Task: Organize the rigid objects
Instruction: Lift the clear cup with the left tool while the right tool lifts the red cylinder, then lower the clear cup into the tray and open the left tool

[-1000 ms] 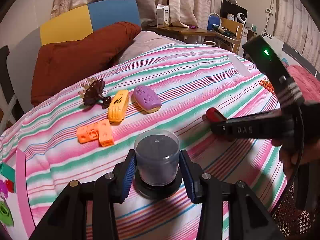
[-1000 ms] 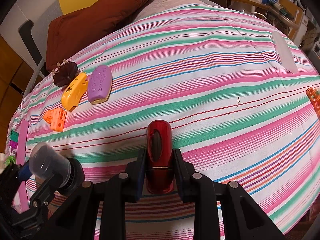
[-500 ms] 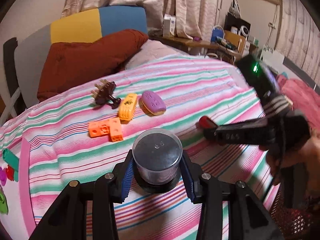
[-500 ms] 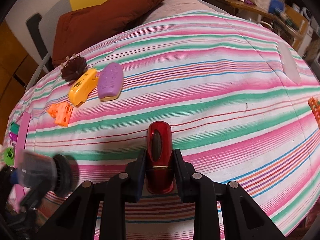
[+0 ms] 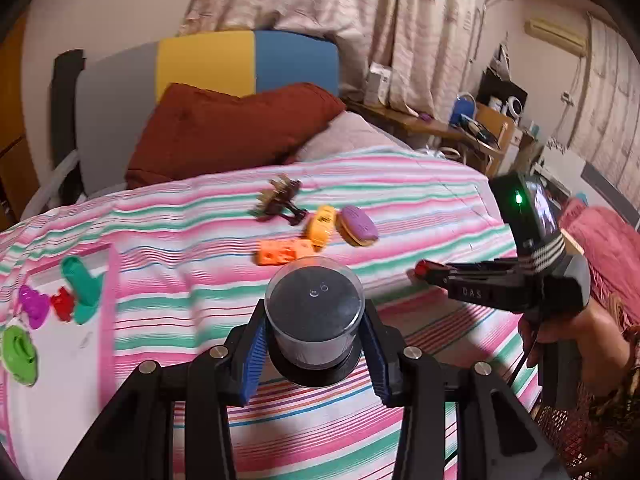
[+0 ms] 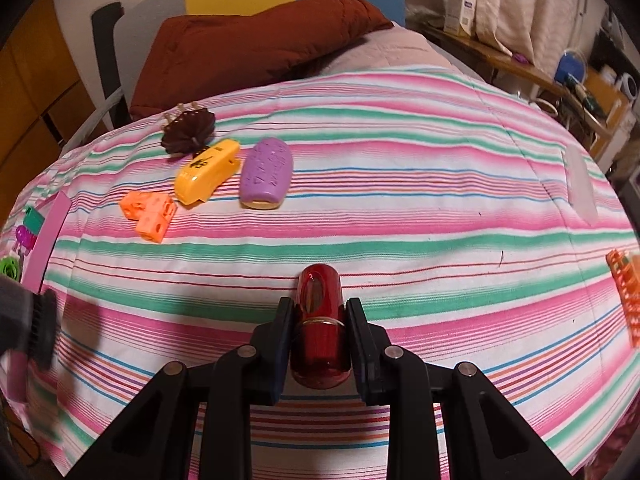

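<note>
Your left gripper holds a small clear jar with a dark inside. Its blue pads press on both sides of the jar, just above the black base. The jar stands up straight between the fingers, above the striped bedspread.

Your right gripper is closed tight on a shiny red tube. The tube lies along the fingers, and its round end sticks out past the tips. In the left wrist view you can see your right hand on the handle, off to the right of the left fingers — the red tip points toward the jar but is apart from it.

Ahead of the right fingers and to their left, four things lie close together on the bedspread. There is an orange block piece, a yellow clip-shaped toy, a purple oval thing and a dark brown comb-like thing. The yellow toy touches the brown one — the purple one is just beside the yellow.

Far left of the left fingers, small toys sit on a white board with a pink edge: a teal one, a purple one, a red one and a green one.

An orange grid piece lies far right of the right fingers.
</note>
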Available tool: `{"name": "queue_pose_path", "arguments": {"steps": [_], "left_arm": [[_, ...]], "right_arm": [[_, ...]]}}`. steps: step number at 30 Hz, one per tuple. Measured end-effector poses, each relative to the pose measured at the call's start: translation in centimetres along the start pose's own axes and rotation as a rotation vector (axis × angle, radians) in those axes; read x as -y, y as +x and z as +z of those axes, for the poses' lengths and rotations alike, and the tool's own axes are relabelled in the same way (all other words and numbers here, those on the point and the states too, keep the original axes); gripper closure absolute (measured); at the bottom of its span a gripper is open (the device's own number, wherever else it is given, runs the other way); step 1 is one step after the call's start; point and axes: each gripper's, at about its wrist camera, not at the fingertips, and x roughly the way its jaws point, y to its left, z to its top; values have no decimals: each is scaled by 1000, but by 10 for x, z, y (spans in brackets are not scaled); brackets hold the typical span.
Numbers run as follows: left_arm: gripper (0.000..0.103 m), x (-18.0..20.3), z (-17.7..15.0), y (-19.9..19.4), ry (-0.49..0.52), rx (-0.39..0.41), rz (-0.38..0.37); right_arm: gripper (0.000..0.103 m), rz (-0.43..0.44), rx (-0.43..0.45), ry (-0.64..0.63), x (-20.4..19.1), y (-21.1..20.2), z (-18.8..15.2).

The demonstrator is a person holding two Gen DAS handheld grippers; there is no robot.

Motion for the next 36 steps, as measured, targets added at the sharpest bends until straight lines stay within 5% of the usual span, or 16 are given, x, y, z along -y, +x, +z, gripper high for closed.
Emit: {"name": "queue_pose_path", "arguments": {"steps": [9,23,36], "left_arm": [[60,-48,-5,-33,-84,43,65],[60,-136,-34,-53,-230,33,201],[60,-205,-43,-28,-305,-54,264]], "right_arm": [[76,-28,30,-82,-16,-3,-4],[76,45,51,-120,-40,-7,-15],[76,62,53,-124,-60,-13,-27]]}}
